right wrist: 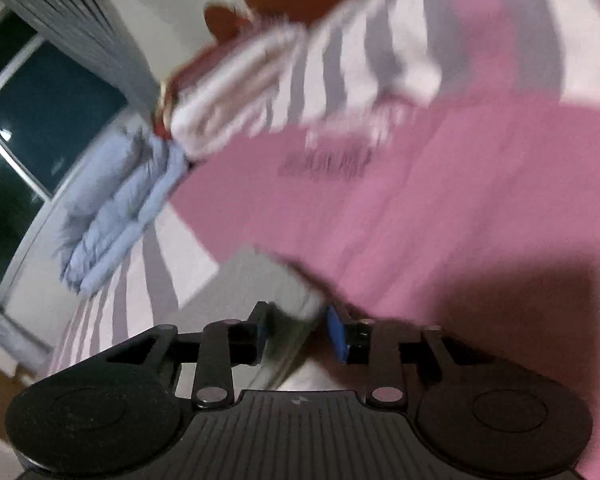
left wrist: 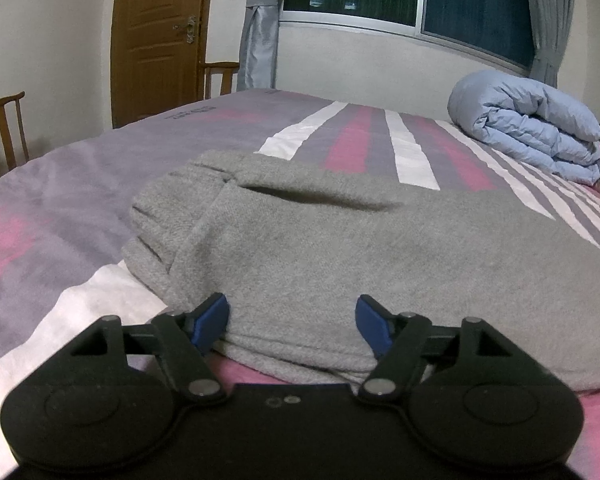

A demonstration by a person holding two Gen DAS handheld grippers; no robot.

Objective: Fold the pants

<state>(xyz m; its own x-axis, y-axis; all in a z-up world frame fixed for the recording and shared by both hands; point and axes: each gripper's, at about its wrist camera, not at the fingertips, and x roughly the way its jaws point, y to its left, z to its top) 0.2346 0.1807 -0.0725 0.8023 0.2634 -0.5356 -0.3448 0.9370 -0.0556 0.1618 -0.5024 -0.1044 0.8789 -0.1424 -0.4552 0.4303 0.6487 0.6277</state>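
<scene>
The grey pants [left wrist: 320, 248] lie in a thick folded stack on the striped bed, with a pocket slit showing on top. My left gripper [left wrist: 293, 322] stands open at the stack's near edge. The layered edge sits between its blue pads [left wrist: 216, 320], which do not squeeze it. The right wrist view is smeared by motion. There a narrow fold of grey pants cloth [right wrist: 296, 312] runs between the fingers of my right gripper [right wrist: 300, 334]. Its jaws stand partly apart and the cloth looks loose, with a small gap at the right pad [right wrist: 338, 338].
The bed sheet [left wrist: 60, 200] is pink, purple and white striped. A rolled blue quilt [left wrist: 532, 136] lies at the far right by the window [left wrist: 476, 4], also the blue quilt [right wrist: 112, 208]. Wooden chairs [left wrist: 4, 132] and a door [left wrist: 160, 36] stand beyond the bed's left side.
</scene>
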